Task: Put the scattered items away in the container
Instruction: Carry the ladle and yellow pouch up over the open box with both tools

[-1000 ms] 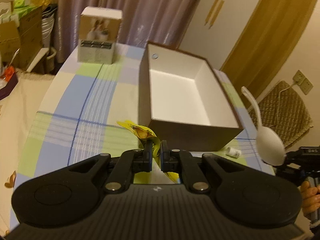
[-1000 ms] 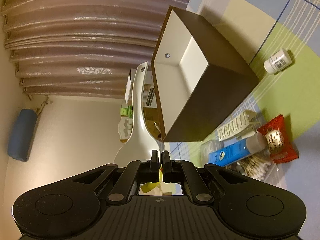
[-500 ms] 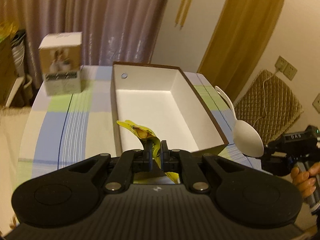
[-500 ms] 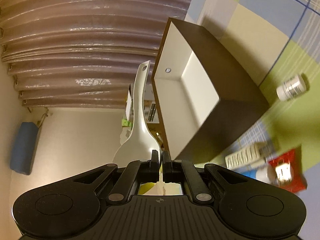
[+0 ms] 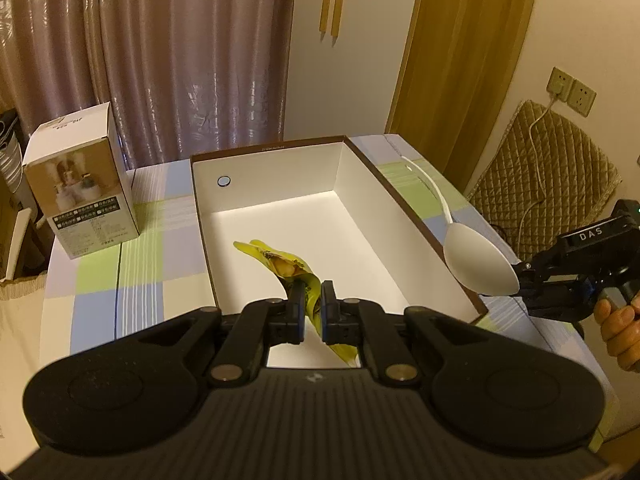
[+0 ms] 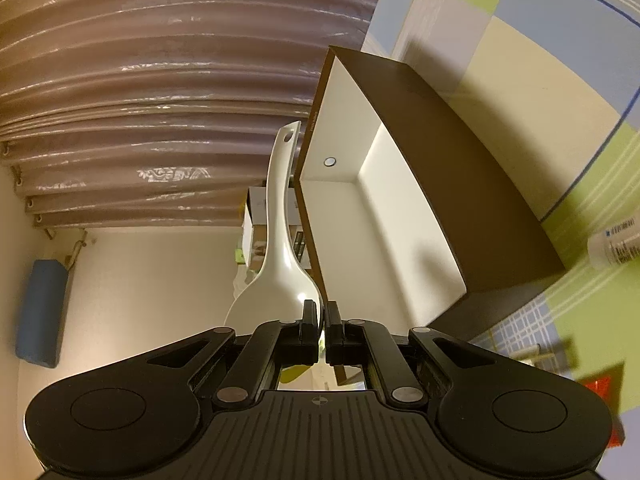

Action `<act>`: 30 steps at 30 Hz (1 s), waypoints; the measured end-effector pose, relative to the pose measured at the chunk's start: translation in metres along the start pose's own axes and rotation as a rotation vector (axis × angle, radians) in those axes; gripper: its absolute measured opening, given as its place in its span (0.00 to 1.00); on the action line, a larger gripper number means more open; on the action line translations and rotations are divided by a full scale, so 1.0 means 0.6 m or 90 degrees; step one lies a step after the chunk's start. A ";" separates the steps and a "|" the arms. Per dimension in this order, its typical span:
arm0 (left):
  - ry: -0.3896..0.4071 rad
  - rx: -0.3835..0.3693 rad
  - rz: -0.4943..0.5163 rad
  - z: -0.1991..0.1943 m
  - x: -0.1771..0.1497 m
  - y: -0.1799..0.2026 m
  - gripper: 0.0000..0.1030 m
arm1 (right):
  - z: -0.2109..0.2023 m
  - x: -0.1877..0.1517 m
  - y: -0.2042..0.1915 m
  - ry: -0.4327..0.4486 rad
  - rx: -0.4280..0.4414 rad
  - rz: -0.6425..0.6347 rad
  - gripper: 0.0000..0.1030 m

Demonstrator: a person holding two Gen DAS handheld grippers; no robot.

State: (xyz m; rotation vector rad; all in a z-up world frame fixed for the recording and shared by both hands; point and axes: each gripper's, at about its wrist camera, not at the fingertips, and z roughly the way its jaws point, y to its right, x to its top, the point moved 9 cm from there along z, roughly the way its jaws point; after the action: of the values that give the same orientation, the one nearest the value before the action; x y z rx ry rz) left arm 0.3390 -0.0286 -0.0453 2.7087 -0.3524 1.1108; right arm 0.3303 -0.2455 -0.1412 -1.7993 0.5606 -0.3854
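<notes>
An open brown box with a white inside [image 5: 400,208] stands on the checked tablecloth. My left gripper [image 5: 311,300] is shut on a yellow snack packet [image 5: 280,264], which hangs above the box's near end. My right gripper [image 5: 524,280], held by a hand at the right edge, is shut on the bowl of a white plastic spoon [image 5: 476,264]; the spoon's handle reaches out beside the box's right wall. In the right wrist view the right gripper [image 6: 322,320] clamps the spoon [image 6: 276,248] just left of the box [image 6: 460,152].
A printed carton [image 5: 80,184] stands at the table's back left. A small white bottle [image 6: 616,240] lies on the cloth beside the box, and a red packet [image 6: 600,388] lies blurred nearby. Curtains hang behind the table [image 5: 100,280]; a quilted chair [image 5: 552,168] stands to the right.
My left gripper carried the yellow packet from before the box's near wall to above its inside, levelling as it went. The right gripper brought the spoon nearer the box's side.
</notes>
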 end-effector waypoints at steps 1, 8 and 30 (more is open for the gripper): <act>-0.003 0.001 0.004 0.005 0.002 -0.001 0.04 | 0.004 0.003 0.001 -0.002 -0.005 -0.002 0.05; -0.021 0.002 0.022 0.050 0.022 -0.013 0.04 | 0.037 0.033 -0.006 -0.009 -0.036 -0.019 0.05; -0.124 -0.002 0.094 0.239 0.071 -0.041 0.04 | 0.156 0.123 -0.026 0.027 -0.298 -0.165 0.05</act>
State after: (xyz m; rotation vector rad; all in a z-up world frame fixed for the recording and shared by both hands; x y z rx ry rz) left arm 0.4704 -0.0494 -0.1178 2.8339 -0.5918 0.8791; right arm 0.4438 -0.2081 -0.1555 -2.3306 0.4726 -0.4999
